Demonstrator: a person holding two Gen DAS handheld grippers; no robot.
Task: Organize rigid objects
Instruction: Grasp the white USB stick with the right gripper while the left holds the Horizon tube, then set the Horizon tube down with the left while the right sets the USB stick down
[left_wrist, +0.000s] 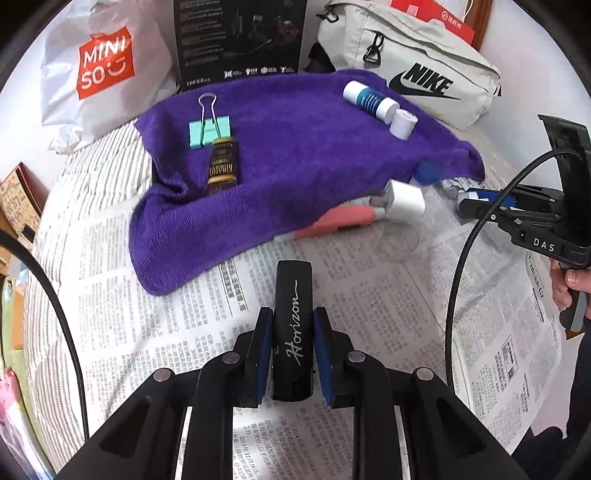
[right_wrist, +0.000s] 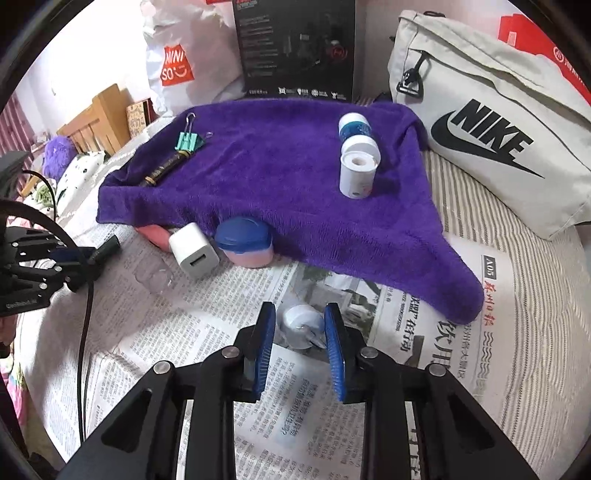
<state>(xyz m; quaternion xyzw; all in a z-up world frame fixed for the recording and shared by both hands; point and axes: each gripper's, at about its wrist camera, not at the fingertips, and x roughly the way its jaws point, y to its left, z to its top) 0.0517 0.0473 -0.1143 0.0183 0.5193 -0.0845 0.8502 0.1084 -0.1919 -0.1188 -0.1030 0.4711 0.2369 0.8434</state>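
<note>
Purple towel (right_wrist: 277, 184): we see a white bottle (right_wrist: 357, 173) upright on it, another bottle (right_wrist: 354, 125) lying behind.
Blue-lidded jar (right_wrist: 245, 242): shut, contents hidden, beside the white charger (right_wrist: 192, 250).
Left gripper (left_wrist: 291, 347): we clamp the black Horizon case (left_wrist: 293, 325) over the newspaper (left_wrist: 369, 280).
Right gripper (right_wrist: 300, 332): our jaws straddle a small white piece (right_wrist: 301, 325), pads not touching.

My pads (left_wrist: 264, 354) were blue, pressed on a black case (left_wrist: 293, 332) with white script. The towel (right_wrist: 280, 184) was purple, the binder clip (left_wrist: 209, 130) mint green, the newspaper (right_wrist: 229, 317) grey-printed, the bedsheet (right_wrist: 535, 295) striped grey and white.
</note>
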